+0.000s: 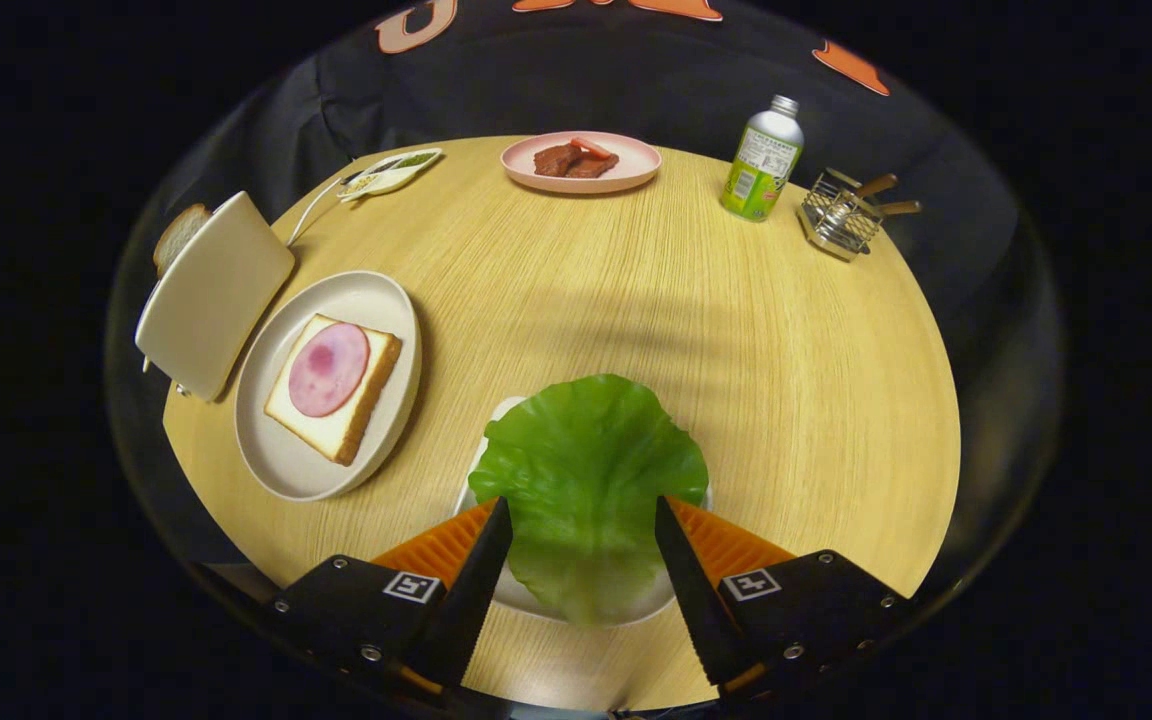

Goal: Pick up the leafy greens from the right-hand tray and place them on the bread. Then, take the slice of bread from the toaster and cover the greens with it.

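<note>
The tongs (583, 508) stand wide open, holding nothing, with the greens (586, 480) lying between the two fingers (484, 560) and spreading beyond their tips. The leaf rests on a small white tray (496, 590), whose rim peeps out beside and under it, on the round wooden worktop (736, 360). From the leaf, at about 10 o'clock, a pale oval plate (286, 460) carries a bread slice (348, 425) topped with a round of ham (328, 369). Just past that plate, still toward 10 o'clock, stands a cream toaster (211, 295) with a second slice (178, 235) sticking out of its far side. At 12 o'clock, across the worktop, a pink plate (536, 170) holds brown meat pieces (574, 160). At 11 o'clock lies a small dish (391, 172); at 1 o'clock stands a green bottle (762, 160), with a wire rack (841, 218) just beside it.
</note>
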Demonstrator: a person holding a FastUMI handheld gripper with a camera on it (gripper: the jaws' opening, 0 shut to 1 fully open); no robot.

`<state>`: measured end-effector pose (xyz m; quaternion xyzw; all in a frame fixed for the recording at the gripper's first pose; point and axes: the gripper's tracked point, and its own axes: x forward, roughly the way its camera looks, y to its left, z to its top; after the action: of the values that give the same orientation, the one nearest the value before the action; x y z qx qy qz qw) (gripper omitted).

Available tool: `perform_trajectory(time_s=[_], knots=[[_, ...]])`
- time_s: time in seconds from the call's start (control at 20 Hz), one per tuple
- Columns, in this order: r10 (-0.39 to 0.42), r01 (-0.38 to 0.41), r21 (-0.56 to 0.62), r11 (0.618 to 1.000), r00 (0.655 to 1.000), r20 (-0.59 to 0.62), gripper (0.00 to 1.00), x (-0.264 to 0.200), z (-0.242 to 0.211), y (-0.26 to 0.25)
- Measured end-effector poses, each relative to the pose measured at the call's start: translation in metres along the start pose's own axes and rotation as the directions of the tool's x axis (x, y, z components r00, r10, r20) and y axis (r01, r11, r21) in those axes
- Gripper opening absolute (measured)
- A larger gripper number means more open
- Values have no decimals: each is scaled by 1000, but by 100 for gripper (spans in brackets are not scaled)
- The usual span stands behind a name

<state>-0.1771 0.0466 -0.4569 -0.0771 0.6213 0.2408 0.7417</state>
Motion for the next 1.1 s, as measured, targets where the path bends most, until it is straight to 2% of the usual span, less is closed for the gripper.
perform_trajectory(time_s=[0.15,0.3,0.4,0.55,0.65,0.7,0.8,0.9,1.0,1.1], knots=[[-8,9,12,1000,999,-48,87,13,-8,-3],[-8,12,73,997,998,-61,80,14,-10,-7],[-25,32,107,994,998,-64,70,14,-10,-12],[-30,37,96,995,997,-68,58,14,-9,-8],[-58,66,125,990,996,-63,41,14,-7,-9],[-70,77,137,988,996,-60,23,16,-7,-7],[-86,92,146,985,995,-48,13,15,-6,-6],[-98,103,157,982,994,-39,4,14,-6,-5],[-97,101,167,981,995,-35,1,13,-6,-5],[-65,66,234,970,998,-13,1,7,-4,1]])
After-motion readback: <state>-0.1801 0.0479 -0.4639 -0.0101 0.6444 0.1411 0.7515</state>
